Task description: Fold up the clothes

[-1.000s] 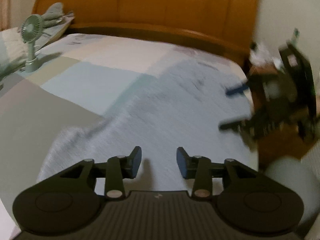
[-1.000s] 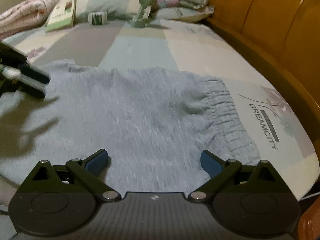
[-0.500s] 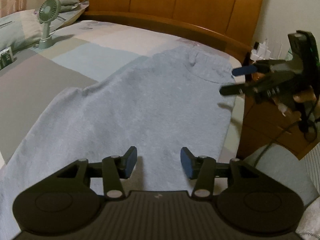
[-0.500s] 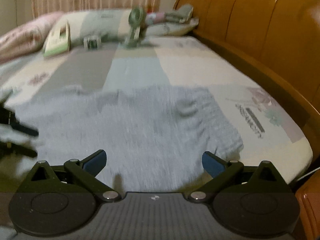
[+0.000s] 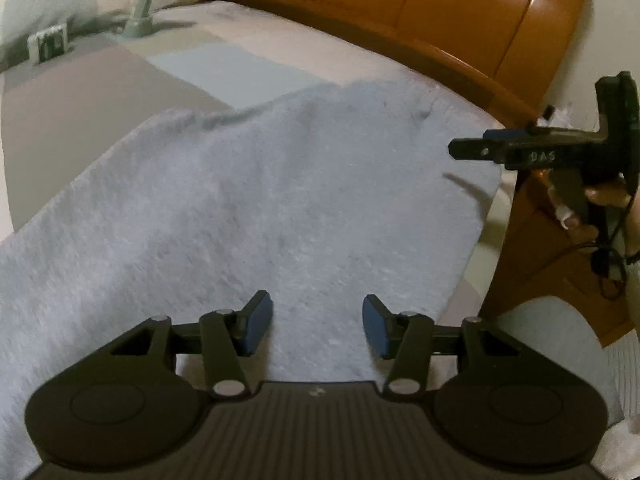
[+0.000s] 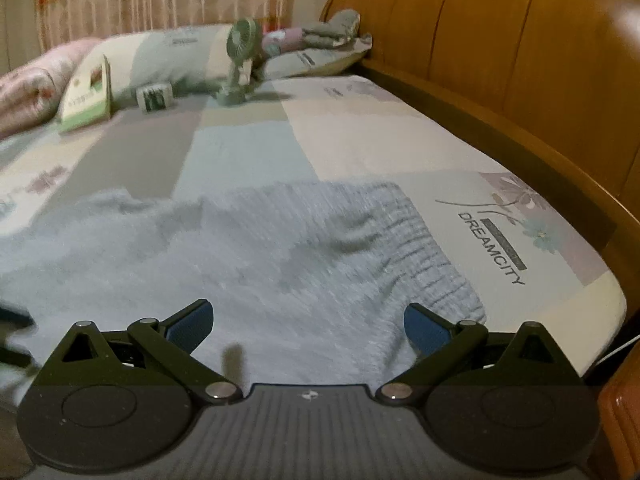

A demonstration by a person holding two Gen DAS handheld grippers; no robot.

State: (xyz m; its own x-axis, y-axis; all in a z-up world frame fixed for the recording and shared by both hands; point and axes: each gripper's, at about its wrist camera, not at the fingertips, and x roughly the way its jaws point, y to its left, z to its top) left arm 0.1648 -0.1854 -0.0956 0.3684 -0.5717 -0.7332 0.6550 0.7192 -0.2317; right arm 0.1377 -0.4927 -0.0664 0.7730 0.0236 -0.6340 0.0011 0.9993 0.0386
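Observation:
A light grey knit garment (image 5: 260, 208) lies spread flat on the bed; it also shows in the right wrist view (image 6: 240, 264), with its ribbed elastic waistband (image 6: 432, 256) at the right end. My left gripper (image 5: 318, 326) is open and empty, hovering low over the garment's near edge. My right gripper (image 6: 308, 326) is open and empty, just above the garment near the waistband. In the left wrist view the right gripper (image 5: 520, 150) appears side-on over the garment's right end.
A wooden headboard (image 6: 500, 60) runs along the far side of the patchwork bedsheet (image 6: 248, 148). A small green fan (image 6: 240, 60), a booklet (image 6: 86, 96), a small box (image 6: 154, 96) and pillows (image 6: 168, 56) lie far along the bed. A wooden nightstand (image 5: 560, 256) stands off the bed's end.
Both grippers have drawn closer and lower toward the garment. The left wrist view has swung so the fan sits further left. Both grippers stay open.

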